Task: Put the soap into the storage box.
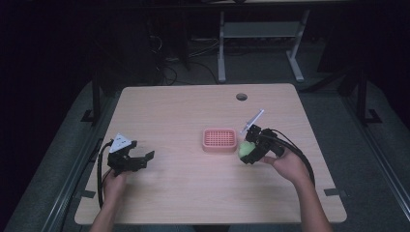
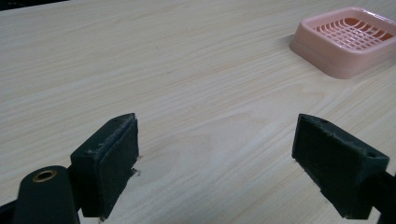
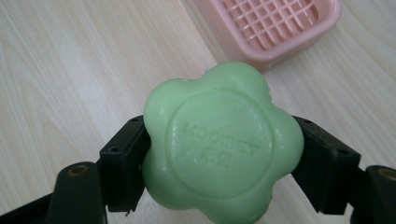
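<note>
Over on your left, the left gripper [image 1: 140, 160] sits low above the wooden table [image 1: 164, 116], near its left edge, with your left hand [image 1: 113, 182] behind it. Its jaws stand wide apart with nothing between them; in the left gripper view you see bare wood grain in the gap between the two black pads [image 2: 114, 161]. A grey three-cornered plate [image 1: 121, 143] rides on top of it, and its cable loops back toward the table's near edge.

Moving toward the middle, the pink soap dish [image 1: 219, 140] rests flat on the table, its gridded floor bare. From the left gripper it lies well apart, showing at the upper right corner of the left gripper view [image 2: 348, 42].

Further right, your right gripper [image 1: 247, 153] is closed around a green, flower-shaped soap [image 1: 246, 149]. In the right gripper view the soap [image 3: 219, 142] is clamped at its two sides by the jaws, its embossed face turned to the camera; the lettering is too soft to read. The soap hangs just beside the dish's right end, and the dish [image 3: 275, 25] lies just past the soap. Your right hand [image 1: 290, 164] grips the tool from behind, cable trailing along your forearm.
</note>
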`<state>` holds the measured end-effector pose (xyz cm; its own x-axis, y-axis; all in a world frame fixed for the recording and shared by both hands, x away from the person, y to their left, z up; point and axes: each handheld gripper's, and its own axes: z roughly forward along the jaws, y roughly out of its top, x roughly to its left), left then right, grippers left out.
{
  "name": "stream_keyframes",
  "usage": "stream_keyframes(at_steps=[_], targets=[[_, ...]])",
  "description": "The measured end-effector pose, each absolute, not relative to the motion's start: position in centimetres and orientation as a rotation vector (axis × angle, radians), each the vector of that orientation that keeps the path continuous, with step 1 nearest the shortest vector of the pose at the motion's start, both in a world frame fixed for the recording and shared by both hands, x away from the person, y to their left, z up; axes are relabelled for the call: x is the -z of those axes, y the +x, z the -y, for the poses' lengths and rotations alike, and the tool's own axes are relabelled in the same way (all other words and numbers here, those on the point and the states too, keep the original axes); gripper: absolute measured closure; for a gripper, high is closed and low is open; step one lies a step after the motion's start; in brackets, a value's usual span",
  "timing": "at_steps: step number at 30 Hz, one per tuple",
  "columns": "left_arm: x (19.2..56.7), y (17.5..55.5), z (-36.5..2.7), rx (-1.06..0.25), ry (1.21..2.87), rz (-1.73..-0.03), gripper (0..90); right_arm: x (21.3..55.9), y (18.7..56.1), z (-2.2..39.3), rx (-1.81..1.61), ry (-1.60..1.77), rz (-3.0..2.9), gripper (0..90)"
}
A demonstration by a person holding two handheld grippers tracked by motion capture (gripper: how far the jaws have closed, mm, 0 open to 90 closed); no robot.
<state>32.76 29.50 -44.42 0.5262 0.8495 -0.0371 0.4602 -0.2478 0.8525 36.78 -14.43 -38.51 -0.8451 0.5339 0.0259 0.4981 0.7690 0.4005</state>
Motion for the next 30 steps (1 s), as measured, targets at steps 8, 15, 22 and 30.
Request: stream_keyframes(at_steps=[8,15,22,30], targets=[[44.4,32.8,-29.6,-0.559,1.882,-1.079,14.4,38.0,38.4,13.3,-0.615,0.833,-2.873,26.0],[44.4,32.8,-29.5,-0.562,1.890,-1.072,14.4,37.6,39.7,12.4,-0.608,0.820,-2.882,26.1],[44.4,32.7,-29.4,-0.563,1.893,-1.066,14.3,37.2,40.7,12.0,-0.628,0.831,-2.881,26.0],[44.4,32.7,-29.3,-0.564,1.897,-1.064,14.4,36.9,41.5,11.3,-0.605,0.813,-2.891,26.0]])
